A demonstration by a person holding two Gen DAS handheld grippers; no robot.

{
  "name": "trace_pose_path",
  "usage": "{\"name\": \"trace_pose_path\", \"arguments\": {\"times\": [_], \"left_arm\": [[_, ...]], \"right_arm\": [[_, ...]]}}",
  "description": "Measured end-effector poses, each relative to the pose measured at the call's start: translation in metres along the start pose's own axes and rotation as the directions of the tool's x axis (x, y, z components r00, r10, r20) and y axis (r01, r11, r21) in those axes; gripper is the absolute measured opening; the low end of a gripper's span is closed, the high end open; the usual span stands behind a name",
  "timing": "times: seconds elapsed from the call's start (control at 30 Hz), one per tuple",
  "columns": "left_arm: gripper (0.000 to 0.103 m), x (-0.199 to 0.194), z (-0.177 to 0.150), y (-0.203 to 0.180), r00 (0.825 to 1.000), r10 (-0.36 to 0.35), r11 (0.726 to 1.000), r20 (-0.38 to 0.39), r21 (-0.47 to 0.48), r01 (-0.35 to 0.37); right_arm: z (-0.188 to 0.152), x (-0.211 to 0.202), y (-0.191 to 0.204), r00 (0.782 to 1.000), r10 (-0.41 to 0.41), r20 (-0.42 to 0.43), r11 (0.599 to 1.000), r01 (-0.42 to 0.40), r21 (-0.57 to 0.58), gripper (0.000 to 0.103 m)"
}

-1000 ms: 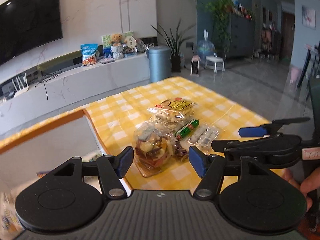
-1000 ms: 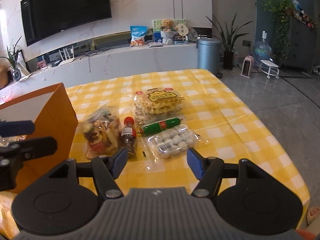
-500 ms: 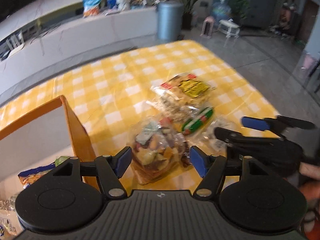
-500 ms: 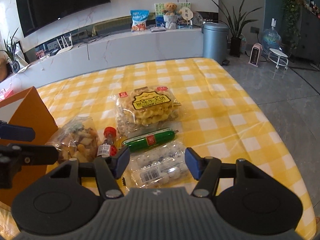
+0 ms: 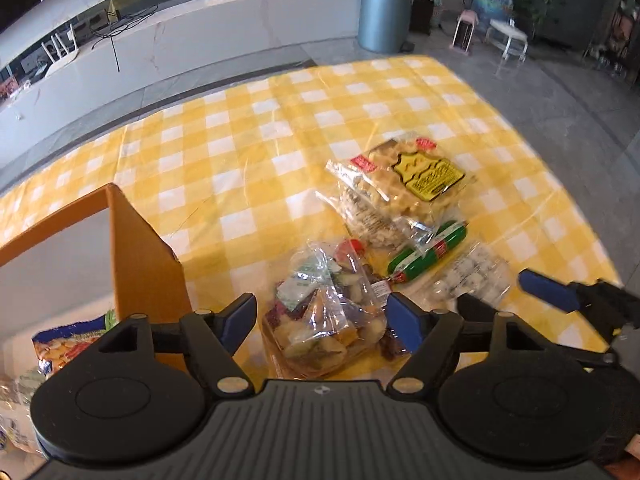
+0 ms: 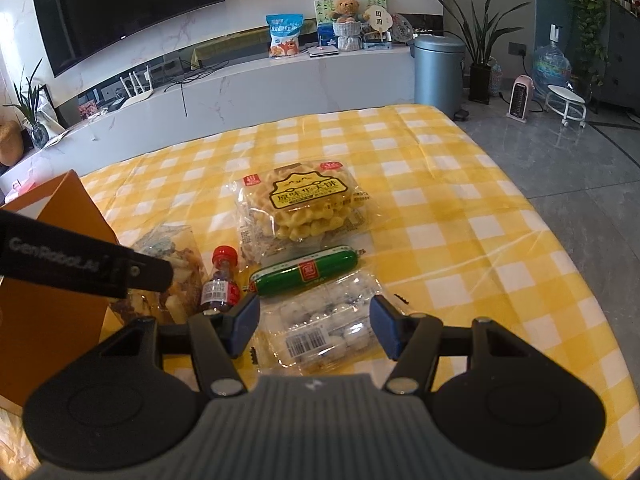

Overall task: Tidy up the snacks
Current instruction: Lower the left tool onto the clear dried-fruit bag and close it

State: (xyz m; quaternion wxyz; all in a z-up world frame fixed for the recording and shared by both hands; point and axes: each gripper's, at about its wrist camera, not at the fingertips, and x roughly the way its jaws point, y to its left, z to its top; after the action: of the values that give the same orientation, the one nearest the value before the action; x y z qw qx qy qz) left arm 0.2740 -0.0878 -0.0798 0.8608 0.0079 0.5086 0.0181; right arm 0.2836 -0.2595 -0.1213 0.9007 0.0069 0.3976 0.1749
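My left gripper (image 5: 322, 322) points steeply down over a clear bag of mixed snacks (image 5: 320, 312). Its jaws are opening, with the bag between them and the pads off it. My right gripper (image 6: 314, 330) is open around a clear pack of white balls (image 6: 324, 320) lying on the cloth. A green sausage (image 6: 304, 272), a small red-capped bottle (image 6: 222, 280) and a waffle pack (image 6: 304, 204) lie just beyond. An orange box (image 5: 140, 264) stands at the left with a blue snack bag (image 5: 68, 344) inside.
The table wears a yellow checked cloth (image 6: 440, 208); its right edge drops to grey floor. The left gripper's black arm (image 6: 80, 264) crosses the right wrist view in front of the box. A grey bin (image 6: 438, 68) and a white counter stand far behind.
The left gripper has tilted down and come closer over the mixed snack bag, its jaws wider. The right gripper moved forward over the white-ball pack, then stayed put.
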Motion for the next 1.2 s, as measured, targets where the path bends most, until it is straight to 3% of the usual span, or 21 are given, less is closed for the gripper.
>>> {"name": "trace_pose_path", "arguments": {"times": [0.3, 0.4, 0.63, 0.9, 1.07, 1.13, 1.2], "left_arm": [[0.088, 0.021, 0.001, -0.004, 0.998, 0.026, 0.999, -0.051, 0.038, -0.024], [0.082, 0.023, -0.002, -0.002, 0.999, 0.027, 0.998, -0.044, 0.052, -0.025], [0.07, 0.017, -0.011, 0.002, 1.0, -0.005, 0.996, 0.018, 0.092, 0.003], [0.067, -0.005, -0.006, 0.012, 0.99, -0.01, 0.999, 0.14, 0.052, 0.003], [0.067, -0.01, -0.001, 0.017, 0.982, -0.028, 0.999, 0.187, 0.036, 0.022], [0.067, -0.009, 0.0, 0.018, 0.98, -0.037, 0.999, 0.194, 0.032, 0.031], [0.067, -0.006, -0.001, 0.02, 0.98, -0.051, 0.999, 0.193, 0.022, 0.048]], "right_arm": [[-0.002, 0.005, -0.002, 1.0, -0.009, -0.022, 1.0, 0.009, -0.001, 0.06], [-0.003, 0.006, -0.001, 1.0, -0.011, -0.019, 1.0, 0.011, -0.009, 0.06], [-0.003, 0.005, 0.001, 1.0, -0.002, -0.004, 1.0, 0.002, -0.028, 0.06], [0.004, 0.003, 0.015, 0.997, 0.011, 0.077, 0.996, -0.004, -0.092, 0.06], [0.012, 0.011, 0.022, 0.994, 0.056, 0.09, 0.994, -0.046, -0.101, 0.048], [0.015, 0.016, 0.02, 0.995, 0.063, 0.077, 0.996, -0.057, -0.072, 0.036], [0.018, 0.022, 0.016, 0.996, 0.071, 0.058, 0.997, -0.069, -0.028, 0.035]]}}
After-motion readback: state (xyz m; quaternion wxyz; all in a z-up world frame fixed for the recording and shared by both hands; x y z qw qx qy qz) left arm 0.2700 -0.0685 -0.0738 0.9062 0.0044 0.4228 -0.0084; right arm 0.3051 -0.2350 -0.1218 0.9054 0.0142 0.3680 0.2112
